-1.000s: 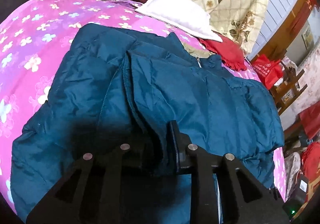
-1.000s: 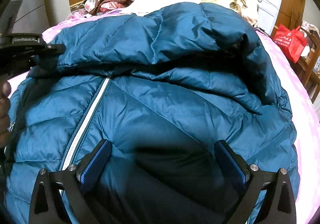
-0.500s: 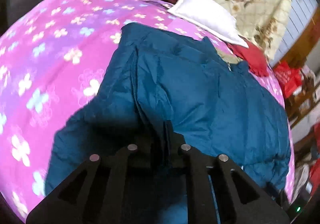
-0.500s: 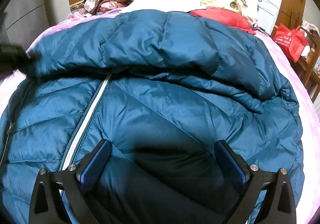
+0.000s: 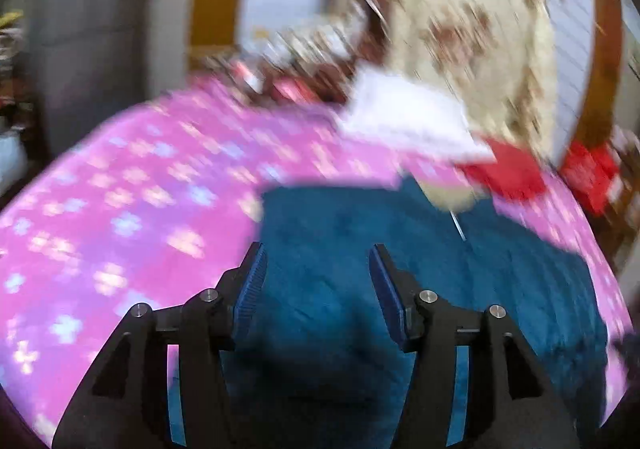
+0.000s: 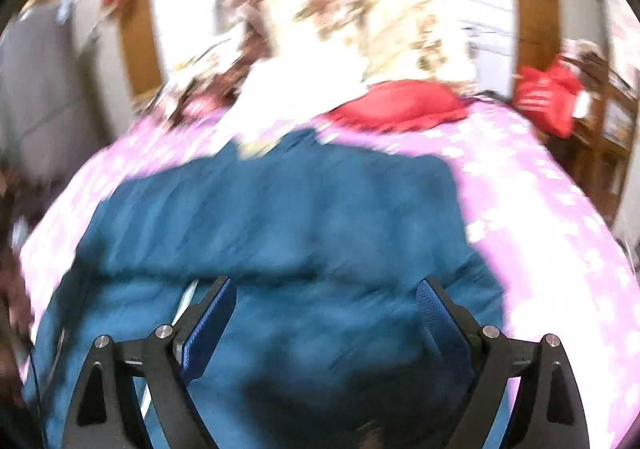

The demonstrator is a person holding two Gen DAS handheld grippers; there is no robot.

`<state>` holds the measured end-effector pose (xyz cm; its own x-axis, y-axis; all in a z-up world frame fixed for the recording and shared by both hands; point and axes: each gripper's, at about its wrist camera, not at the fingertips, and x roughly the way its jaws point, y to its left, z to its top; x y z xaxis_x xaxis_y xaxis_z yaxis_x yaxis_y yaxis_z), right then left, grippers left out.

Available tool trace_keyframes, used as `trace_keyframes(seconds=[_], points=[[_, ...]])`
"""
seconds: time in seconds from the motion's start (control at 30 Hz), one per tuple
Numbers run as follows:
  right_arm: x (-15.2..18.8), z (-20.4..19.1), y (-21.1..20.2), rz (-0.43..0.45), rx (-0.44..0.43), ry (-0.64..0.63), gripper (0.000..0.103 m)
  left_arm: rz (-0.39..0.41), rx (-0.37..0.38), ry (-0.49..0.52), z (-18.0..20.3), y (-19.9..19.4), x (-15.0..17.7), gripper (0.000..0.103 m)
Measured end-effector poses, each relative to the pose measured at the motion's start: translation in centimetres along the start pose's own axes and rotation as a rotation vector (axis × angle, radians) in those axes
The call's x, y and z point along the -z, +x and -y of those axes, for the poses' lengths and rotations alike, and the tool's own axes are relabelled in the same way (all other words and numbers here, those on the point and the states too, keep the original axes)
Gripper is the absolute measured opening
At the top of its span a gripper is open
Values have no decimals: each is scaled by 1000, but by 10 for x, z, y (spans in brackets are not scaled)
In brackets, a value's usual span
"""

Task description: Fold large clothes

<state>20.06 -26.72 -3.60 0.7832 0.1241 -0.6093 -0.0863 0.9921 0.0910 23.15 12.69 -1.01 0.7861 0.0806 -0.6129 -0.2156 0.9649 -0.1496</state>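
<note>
Jacket down, fold underway

Teal jacket [image 5: 420, 289] lies on the pink bed [image 5: 120, 229], top part already folded over. Left gripper [image 5: 316, 281] jaws have just sprung apart, empty; right gripper [image 6: 324, 313] jaws, wide, have just narrowed slightly, holding nothing. More folds probably remain.

Teal jacket [image 5: 460, 289] on pink bedspread [image 5: 120, 217]
</note>
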Motion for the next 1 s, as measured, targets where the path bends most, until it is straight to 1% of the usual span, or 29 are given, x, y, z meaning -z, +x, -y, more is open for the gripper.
trace_keyframes(seconds=[0.03,0.1,0.17,0.2,0.23,0.27,0.3,0.33,0.37,0.43,0.47,0.5,0.53,0.6,0.63,0.7,0.73,0.77,0.8,0.83,0.87,0.9,0.93,1.0], points=[[-6,11,5,16,1,23,85,-46,1,11,4,16,4,53],[-21,25,21,32,-19,48,83,-132,-54,42,7,42,15,53],[-33,29,45,14,-99,36,83,-202,-58,43,8,62,23,53],[-37,28,55,-6,-119,27,83,-201,-55,32,6,65,27,53],[-37,28,71,-49,-138,13,83,-205,-61,31,6,66,28,54],[-35,28,93,-125,-156,-2,83,-221,-69,42,8,68,29,54],[-27,28,117,-214,-150,-20,85,-238,-64,51,9,69,28,54],[-22,29,127,-245,-149,-27,90,-246,-56,52,9,68,28,54],[-19,31,133,-249,-154,-25,92,-247,-60,57,10,69,29,54],[-24,30,135,-280,-145,-42,93,-245,-63,59,11,64,33,55],[-30,28,133,-297,-135,-59,91,-248,-60,50,11,63,32,55],[-38,26,128,-289,-129,-65,83,-251,-53,33,8,63,31,55],[-47,29,120,-255,-133,-62,81,-256,-44,14,6,62,31,55],[-70,32,107,-151,-110,-18,81,-263,-35,-3,6,61,31,56],[-81,34,109,-133,-98,18,81,-264,-36,-1,7,61,30,56],[-98,36,121,-128,-111,84,81,-264,-45,12,9,61,31,56],[-104,35,134,-143,-126,117,81,-265,-50,17,10,62,31,57],[-106,30,147,-167,-120,125,81,-267,-55,23,11,62,31,57],[-102,25,162,-208,-98,118,82,-267,-63,27,11,62,31,63],[-93,20,187,-286,-62,88,83,-271,-75,26,10,63,31,77],[-87,15,197,-312,-45,65,84,-277,-72,16,8,64,31,81],[-81,9,200,-293,-16,26,86,-283,-59,2,6,66,31,81],[-80,5,200,-292,4,1,87,-286,-53,-8,5,67,31,82],[-84,2,200,-315,27,3,87,-288,-49,-16,4,68,30,82]])
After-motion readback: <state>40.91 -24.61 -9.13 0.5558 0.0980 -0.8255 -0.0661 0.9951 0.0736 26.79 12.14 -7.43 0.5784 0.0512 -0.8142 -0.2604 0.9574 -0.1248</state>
